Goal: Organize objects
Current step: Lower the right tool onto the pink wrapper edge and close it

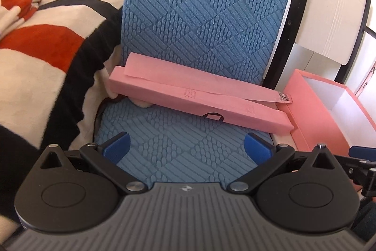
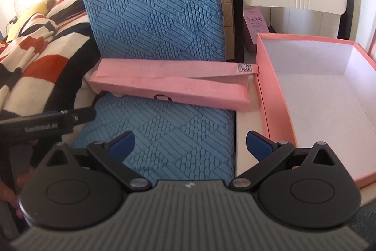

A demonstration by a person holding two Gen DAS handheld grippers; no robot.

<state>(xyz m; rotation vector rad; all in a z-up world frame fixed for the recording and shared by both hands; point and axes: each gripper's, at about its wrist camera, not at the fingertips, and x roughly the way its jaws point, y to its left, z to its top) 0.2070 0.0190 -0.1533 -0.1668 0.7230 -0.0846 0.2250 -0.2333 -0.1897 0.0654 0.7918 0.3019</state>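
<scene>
Striped bedding (image 1: pixel 47 39) in red, black and cream fills the left of both views. Centre frame, a blue quilted chair cushion (image 1: pixel 199 15) carries a long flat pink box (image 1: pixel 199 98) lying across the seat. At right, an open pink tray-box (image 2: pixel 317 91) sits just beside it. Left claw (image 1: pixel 188 145) and right claw (image 2: pixel 190 145) both hang spread, holding nothing.

A long flat pink cardboard box (image 2: pixel 169 89) lies across the back of the blue textured chair cushion (image 2: pixel 162 133), against the cushion's upright back, its right end overhanging beside an open pink cardboard tray (image 2: pixel 272 95). The tray sits right of the cushion. A striped red, black and cream blanket (image 1: pixel 42 58) lies left
</scene>
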